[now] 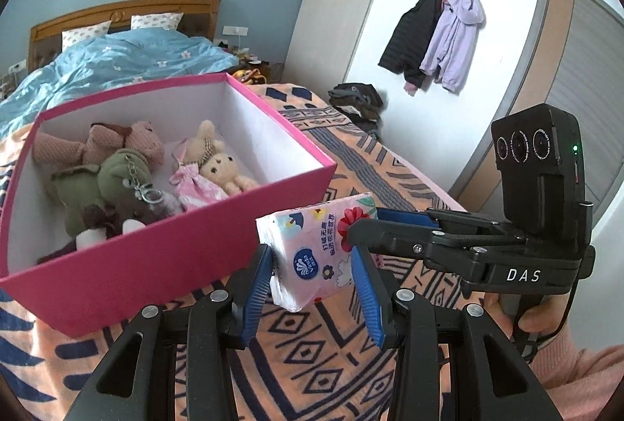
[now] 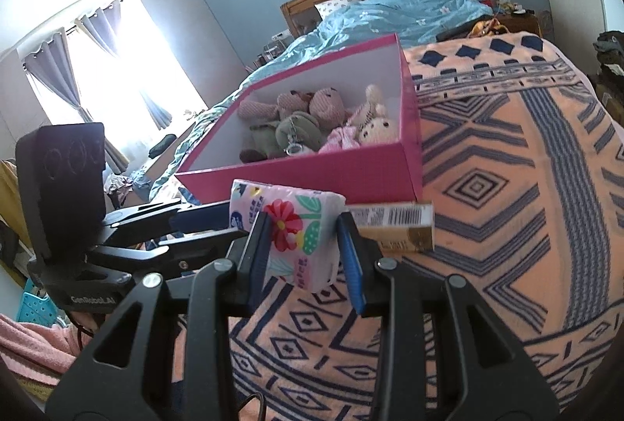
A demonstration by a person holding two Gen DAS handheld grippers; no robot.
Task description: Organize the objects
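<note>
Tissue pack (image 1: pixel 312 249) crosswise between claws

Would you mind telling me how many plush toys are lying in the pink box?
3, perhaps more hidden beneath: a pink knitted plush at the back left, a green plush in front, and a cream bunny on the right.

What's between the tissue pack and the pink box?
Nothing but patterned blanket. In the left wrist view, only bare blanket separates the tissue pack from the pink box.

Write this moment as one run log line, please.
held: tissue pack | left gripper: shut on it | right gripper: shut on it | pink box: holds plush toys
</note>
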